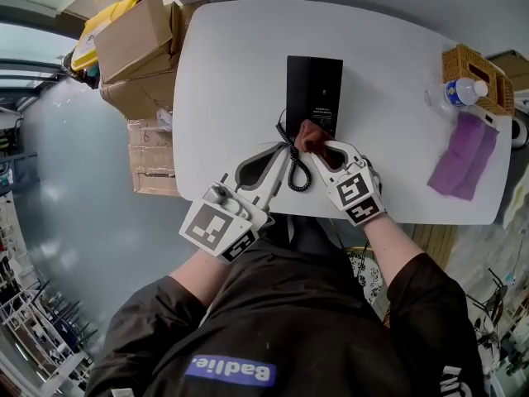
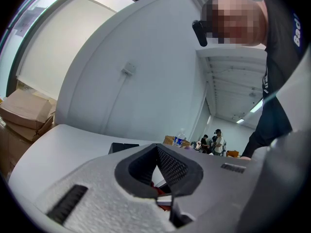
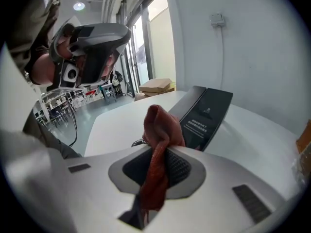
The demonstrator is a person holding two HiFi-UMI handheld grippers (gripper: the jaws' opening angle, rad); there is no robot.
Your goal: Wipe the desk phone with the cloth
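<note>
On a white table [image 1: 231, 64], with cardboard boxes [image 1: 132, 40] off its left edge and a basket [image 1: 467, 60], a water bottle [image 1: 453, 93] and a purple rag [image 1: 463, 155] at the far right. At the middle, a black desk phone [image 1: 314, 89] lying flat, its coiled cord [image 1: 296, 168] running back toward the person. Right gripper [image 1: 316, 143] clamped on a rust-red cloth [image 1: 309, 136], bunched above the jaws at the phone's near end; touching it or just short, cannot tell. Left gripper [image 1: 281, 152] beside the cord, jaws closed together on nothing. Looks like the very start of the wipe. Next calls for pressing the cloth onto the black face and drawing it toward the far end, clear of the cord, perhaps steadying the phone with the left gripper.
</note>
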